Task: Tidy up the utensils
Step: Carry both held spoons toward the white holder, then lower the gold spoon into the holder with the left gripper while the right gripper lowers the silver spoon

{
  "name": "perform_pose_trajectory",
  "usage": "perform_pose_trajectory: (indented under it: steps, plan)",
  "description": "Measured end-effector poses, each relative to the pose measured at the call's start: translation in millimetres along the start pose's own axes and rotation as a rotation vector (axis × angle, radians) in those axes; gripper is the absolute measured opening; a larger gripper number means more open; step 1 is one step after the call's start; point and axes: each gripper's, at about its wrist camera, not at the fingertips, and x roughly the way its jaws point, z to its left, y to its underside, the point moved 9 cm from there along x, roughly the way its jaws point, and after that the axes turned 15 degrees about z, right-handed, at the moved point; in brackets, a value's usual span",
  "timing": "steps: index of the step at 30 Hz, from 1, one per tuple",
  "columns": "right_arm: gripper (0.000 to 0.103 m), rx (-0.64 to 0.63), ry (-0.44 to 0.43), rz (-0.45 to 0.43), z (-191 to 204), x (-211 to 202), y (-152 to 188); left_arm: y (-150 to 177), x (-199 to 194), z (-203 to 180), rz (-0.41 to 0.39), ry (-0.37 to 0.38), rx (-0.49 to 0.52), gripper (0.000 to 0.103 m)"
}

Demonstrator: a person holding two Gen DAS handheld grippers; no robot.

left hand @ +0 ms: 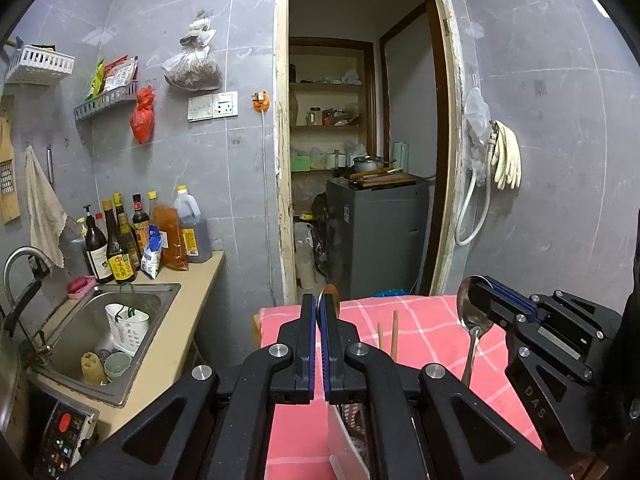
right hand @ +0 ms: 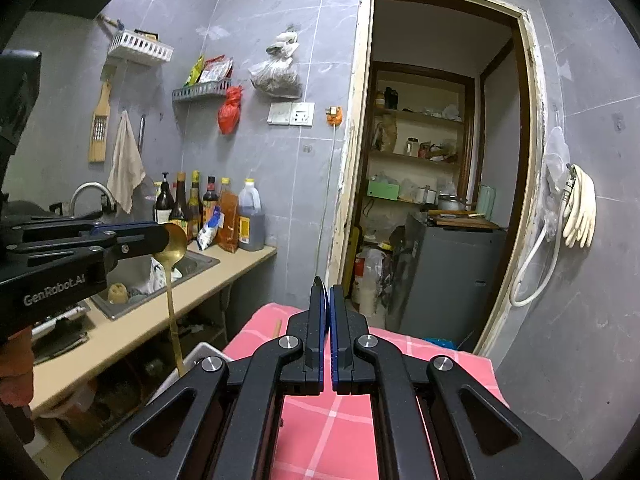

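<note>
My left gripper (left hand: 320, 308) is shut on the bowl of a gold spoon (left hand: 331, 296), held above the pink checked cloth (left hand: 420, 320). The same spoon (right hand: 172, 264) hangs handle-down from the left gripper (right hand: 162, 238) in the right wrist view. My right gripper (right hand: 329, 300) is shut on the bowl of a silver spoon (right hand: 319, 282). That silver spoon (left hand: 472, 320) hangs handle-down from the right gripper (left hand: 480, 288) in the left wrist view. Two wooden chopsticks (left hand: 394, 334) stick up behind the left gripper. A white basket (right hand: 200, 354) sits below.
A sink (left hand: 96, 320) holding a white holder and sponge lies at left, with sauce bottles (left hand: 136, 236) on the counter (left hand: 180, 332). An open doorway (left hand: 360, 140) leads to a grey appliance. White gloves (left hand: 506, 156) hang on the right wall.
</note>
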Motion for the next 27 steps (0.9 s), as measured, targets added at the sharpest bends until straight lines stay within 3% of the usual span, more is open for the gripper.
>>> perform_pose_trajectory:
  steps: [13,27]
  plan:
    - [0.002,0.020,-0.007,0.060,9.7,9.9,30.2,36.8,13.2,-14.3,0.062,0.024,0.027,0.003]
    - [0.002,0.010,-0.065,0.116,18.9,12.2,49.8,53.8,20.1,-21.6,0.130,0.062,0.033,0.003]
